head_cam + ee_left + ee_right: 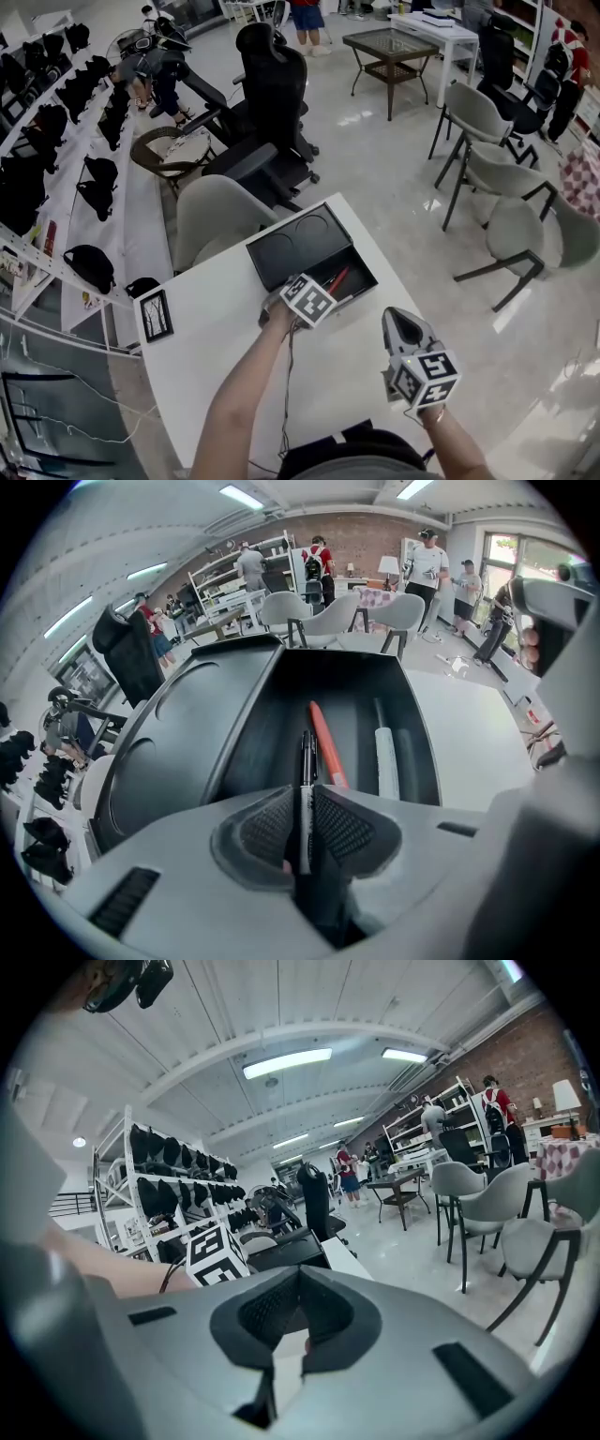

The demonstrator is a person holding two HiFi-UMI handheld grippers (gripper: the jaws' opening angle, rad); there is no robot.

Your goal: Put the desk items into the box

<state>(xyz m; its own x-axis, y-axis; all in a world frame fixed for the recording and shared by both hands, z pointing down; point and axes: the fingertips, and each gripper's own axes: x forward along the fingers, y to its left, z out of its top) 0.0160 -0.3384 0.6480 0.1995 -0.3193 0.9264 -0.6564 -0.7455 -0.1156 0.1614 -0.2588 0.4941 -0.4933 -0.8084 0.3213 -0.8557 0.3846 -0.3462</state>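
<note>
The left tongs (305, 808) are clamped on a black pen (306, 761), the pads pressing both sides of its barrel. The pen's long axis runs straight ahead along the jaws, its free end pointing away over the open black box (417, 742) just beyond the tips. In the box's compartment, just right of that free end, lies a red pen (326, 747), angled slightly leftward as it runs away. Further right lies a white pen (385, 757), lengthwise along the compartment. The box's lid (183, 733) lies open flat to the left. The right tongs (298, 1283) are closed on nothing, held well apart above the white table (225, 356).
</note>
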